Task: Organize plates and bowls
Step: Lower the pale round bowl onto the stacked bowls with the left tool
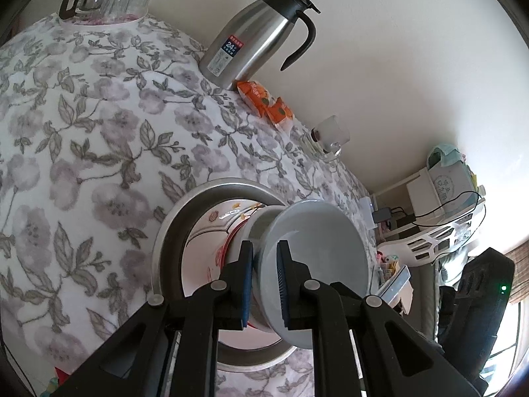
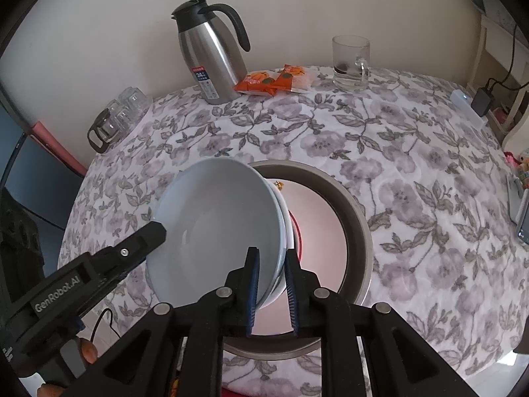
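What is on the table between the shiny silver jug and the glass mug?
Orange snack packets lie on the flowery tablecloth between the silver jug and the glass mug. The right wrist view shows it best.

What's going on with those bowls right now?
Left hand-held gripper clamped on grey bowl rim. Right hand-held gripper straddles opposite rim. Bowl tilted over metal basin. Nothing blocking.

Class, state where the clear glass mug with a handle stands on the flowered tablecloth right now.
In the right wrist view the clear glass mug stands upright at the table's far edge by the wall, just right of the orange snack packets and further right of the steel thermos jug.
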The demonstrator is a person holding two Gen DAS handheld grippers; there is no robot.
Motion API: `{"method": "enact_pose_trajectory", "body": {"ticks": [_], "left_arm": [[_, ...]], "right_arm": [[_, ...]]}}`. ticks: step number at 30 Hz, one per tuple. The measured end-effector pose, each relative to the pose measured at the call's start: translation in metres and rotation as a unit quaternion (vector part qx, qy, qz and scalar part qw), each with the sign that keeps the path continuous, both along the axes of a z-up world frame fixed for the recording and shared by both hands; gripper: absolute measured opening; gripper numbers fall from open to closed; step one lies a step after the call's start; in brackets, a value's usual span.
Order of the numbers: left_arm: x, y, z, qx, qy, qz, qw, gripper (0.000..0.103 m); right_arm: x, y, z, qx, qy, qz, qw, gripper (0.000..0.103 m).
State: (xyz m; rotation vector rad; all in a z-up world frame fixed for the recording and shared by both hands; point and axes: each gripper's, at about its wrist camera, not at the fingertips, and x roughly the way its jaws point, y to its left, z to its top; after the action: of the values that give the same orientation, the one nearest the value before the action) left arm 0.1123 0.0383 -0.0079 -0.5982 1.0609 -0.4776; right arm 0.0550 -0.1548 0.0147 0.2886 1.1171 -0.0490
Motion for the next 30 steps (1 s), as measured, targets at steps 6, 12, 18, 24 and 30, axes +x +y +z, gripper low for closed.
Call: {"method": "enact_pose_trajectory", "body": {"ticks": [6,12,18,24,30], "left_arm": [[0.001,-0.001,-0.002,-0.001,0.003,0.000,1.0000,0.012],[0.001,0.003,0.000,-0.012,-0.002,0.008,0.9999,0.012],[0.001,0.002,-0.001,-0.016,-0.002,0.009,0.9998,0.012],[-0.001,0.002,0.005,-0.020,-0.016,0.007,0.9996,0.012],[-0.001,0.003,0.004,-0.022,-0.015,0.009,0.9996,0.012]], "right_arm": [[0.001,-0.005,0.000,0.002,0.002,-0.002,1.000,0.020],[-0.001,-0.003,0.008,-0.010,-0.012,0.001,1.000,0.020],[-0.002,-0.006,0.012,-0.010,-0.018,0.001,1.000,0.019],[-0.002,-0.011,0.003,-0.007,-0.008,-0.004,1.000,0.019],[-0.001,-0.010,0.001,-0.006,-0.007,-0.001,1.000,0.019]]}}
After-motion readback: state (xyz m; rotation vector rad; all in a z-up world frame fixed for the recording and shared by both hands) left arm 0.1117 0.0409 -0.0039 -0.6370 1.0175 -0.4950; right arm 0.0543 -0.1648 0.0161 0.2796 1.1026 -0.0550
